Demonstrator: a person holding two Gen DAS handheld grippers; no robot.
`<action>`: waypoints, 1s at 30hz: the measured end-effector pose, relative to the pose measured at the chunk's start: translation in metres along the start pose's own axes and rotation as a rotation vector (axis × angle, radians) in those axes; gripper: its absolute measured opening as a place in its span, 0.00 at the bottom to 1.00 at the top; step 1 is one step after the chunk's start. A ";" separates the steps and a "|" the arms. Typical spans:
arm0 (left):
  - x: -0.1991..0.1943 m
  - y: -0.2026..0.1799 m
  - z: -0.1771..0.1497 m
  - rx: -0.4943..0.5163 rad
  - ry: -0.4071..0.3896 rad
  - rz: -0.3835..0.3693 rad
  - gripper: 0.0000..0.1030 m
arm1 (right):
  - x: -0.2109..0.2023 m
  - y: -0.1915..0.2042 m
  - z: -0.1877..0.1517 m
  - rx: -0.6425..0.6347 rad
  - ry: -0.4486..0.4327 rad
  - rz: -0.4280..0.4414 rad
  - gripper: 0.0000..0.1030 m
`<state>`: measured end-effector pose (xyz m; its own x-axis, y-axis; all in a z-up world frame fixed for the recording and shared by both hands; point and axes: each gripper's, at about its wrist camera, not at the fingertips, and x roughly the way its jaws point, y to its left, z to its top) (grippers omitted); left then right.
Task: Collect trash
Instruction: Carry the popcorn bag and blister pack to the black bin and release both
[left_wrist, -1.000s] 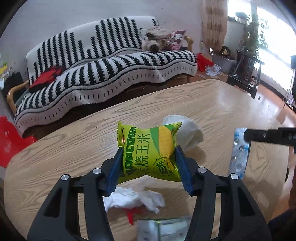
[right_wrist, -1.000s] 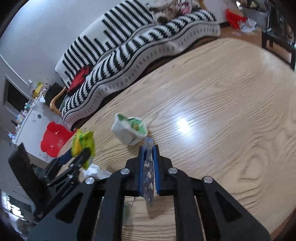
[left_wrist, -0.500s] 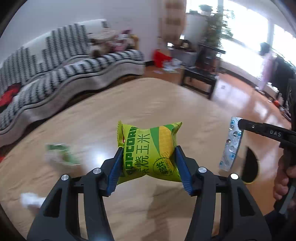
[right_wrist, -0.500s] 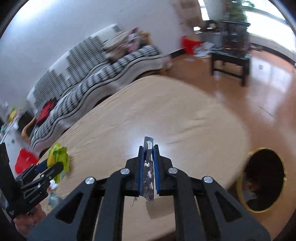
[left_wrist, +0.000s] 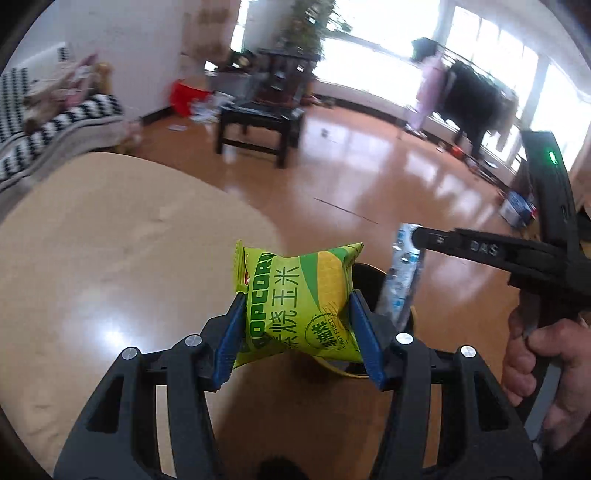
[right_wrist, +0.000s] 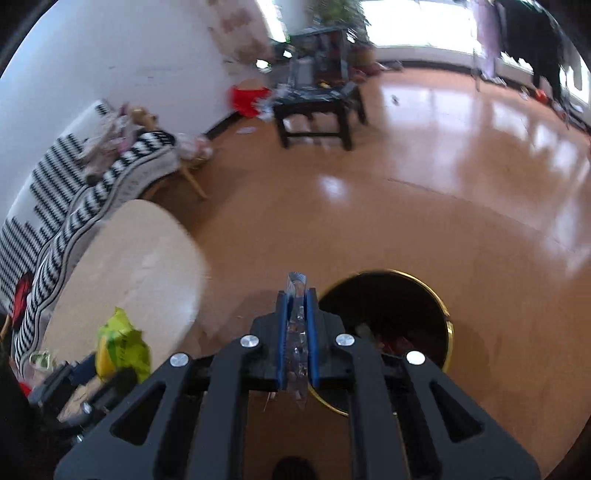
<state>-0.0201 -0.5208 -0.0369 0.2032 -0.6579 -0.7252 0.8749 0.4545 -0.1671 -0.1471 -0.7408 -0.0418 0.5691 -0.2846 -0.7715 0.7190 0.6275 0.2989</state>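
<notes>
Polished wooden floor (right_wrist: 424, 206): filled most of both views, glossy with window glare.

Counter (left_wrist: 110, 258): pale, round-edged wood top, at 9 o'clock in the left wrist view and at 8 o'clock in the right wrist view; blurred.

Striped sofa (right_wrist: 74, 192): black-and-white cover, against the wall at 10 o'clock, beyond the counter.

Dark low table (right_wrist: 317, 118): stood on the floor at 12 o'clock, with a red item just beside it.

Trash bin (right_wrist: 439, 314): round, dark inside, gold rim, on the floor near the counter's edge at 4 o'clock of centre; some litter lay in it.

Left gripper (left_wrist: 297, 325): black frame, blue pads, jaws clamped on either side of the popcorn bag (left_wrist: 295, 306), a puffed yellow-green packet held over the counter's edge and partly in front of the bin.

Right gripper (right_wrist: 297, 332): held in a hand (left_wrist: 535, 358) at 3 o'clock in the left wrist view; jaws almost together, pinching the blister pack (right_wrist: 297, 328), a thin silver-blue strip held edge-on, just beside the bin's near rim in that view. In the left wrist view the strip hung in front of the bin opening.
</notes>
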 end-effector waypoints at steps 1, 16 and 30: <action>0.010 -0.007 0.000 0.010 0.009 -0.013 0.53 | 0.002 -0.005 0.000 0.005 0.005 -0.012 0.11; 0.113 -0.033 -0.008 -0.020 0.125 -0.109 0.54 | 0.026 -0.053 0.001 0.040 0.051 -0.091 0.11; 0.101 -0.034 -0.003 -0.037 0.083 -0.128 0.80 | 0.010 -0.041 0.011 0.060 -0.023 -0.118 0.62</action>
<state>-0.0307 -0.6011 -0.1062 0.0531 -0.6605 -0.7489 0.8743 0.3931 -0.2847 -0.1667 -0.7776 -0.0550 0.4873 -0.3709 -0.7905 0.8038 0.5442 0.2402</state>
